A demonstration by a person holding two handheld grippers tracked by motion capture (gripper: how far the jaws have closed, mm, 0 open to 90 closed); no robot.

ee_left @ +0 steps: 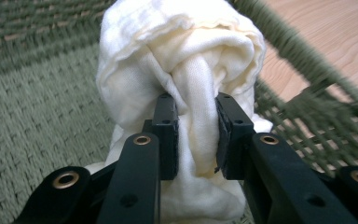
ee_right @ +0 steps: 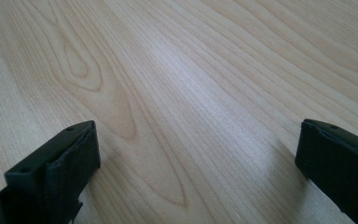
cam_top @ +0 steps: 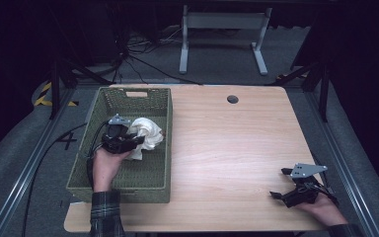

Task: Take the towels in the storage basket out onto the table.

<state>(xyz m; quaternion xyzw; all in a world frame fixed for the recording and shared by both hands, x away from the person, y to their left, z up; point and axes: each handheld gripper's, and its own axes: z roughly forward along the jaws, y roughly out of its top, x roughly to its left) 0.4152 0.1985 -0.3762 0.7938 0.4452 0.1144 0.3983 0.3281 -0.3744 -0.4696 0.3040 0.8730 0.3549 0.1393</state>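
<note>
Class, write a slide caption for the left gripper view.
Left gripper pinches a bunched cream cloth inside the green woven basket.

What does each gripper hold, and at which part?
The left gripper pinches a bunched fold of the white cloth over the basket. The right gripper is open and holds nothing.

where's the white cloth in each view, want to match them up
High view: the white cloth sits left of centre, inside the green woven basket, at the tip of the left gripper.
Left gripper view: it is centred, top to bottom, pinched between the two black jaws.
Right gripper view: the cloth is not in it; bare wooden table between wide-open jaws.
Shared landmark: the basket's green weave and the table.
</note>
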